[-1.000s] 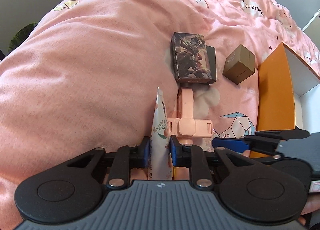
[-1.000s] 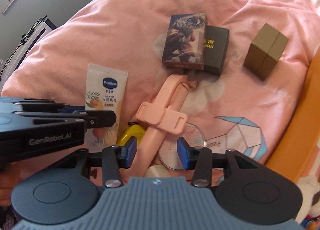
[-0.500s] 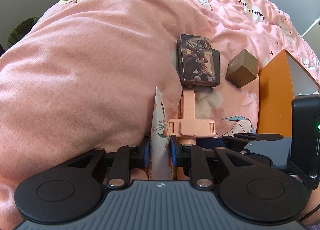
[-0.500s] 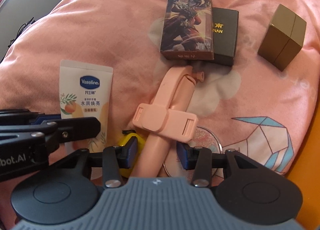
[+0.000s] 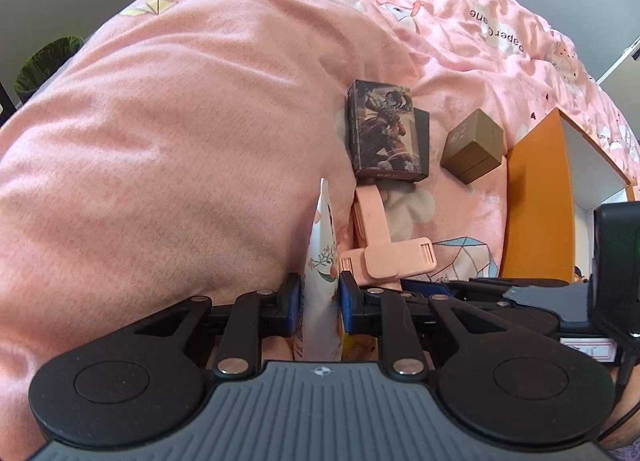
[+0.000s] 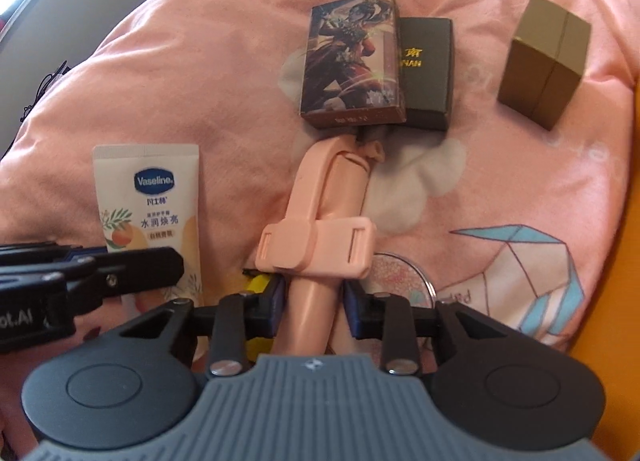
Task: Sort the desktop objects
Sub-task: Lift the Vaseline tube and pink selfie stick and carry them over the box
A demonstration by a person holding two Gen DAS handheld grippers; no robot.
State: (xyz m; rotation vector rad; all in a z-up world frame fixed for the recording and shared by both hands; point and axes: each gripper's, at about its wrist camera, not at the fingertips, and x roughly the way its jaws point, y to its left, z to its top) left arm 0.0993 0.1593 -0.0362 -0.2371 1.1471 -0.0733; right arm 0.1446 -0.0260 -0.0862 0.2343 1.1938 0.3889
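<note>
On the pink quilt point(image 6: 168, 73), the left gripper point(image 5: 319, 301) is clenched on the Vaseline tube point(image 6: 150, 205), held edge-on in its own view. To the right, the right gripper point(image 6: 314, 307) is closing around the pink phone holder point(image 6: 320, 229), its pads at the stem's sides. Beyond lie a picture box point(image 6: 352, 61) touching a black box point(image 6: 426, 73), then a brown cube point(image 6: 546, 61). An orange box point(image 5: 536, 201) stands at the far right.
</note>
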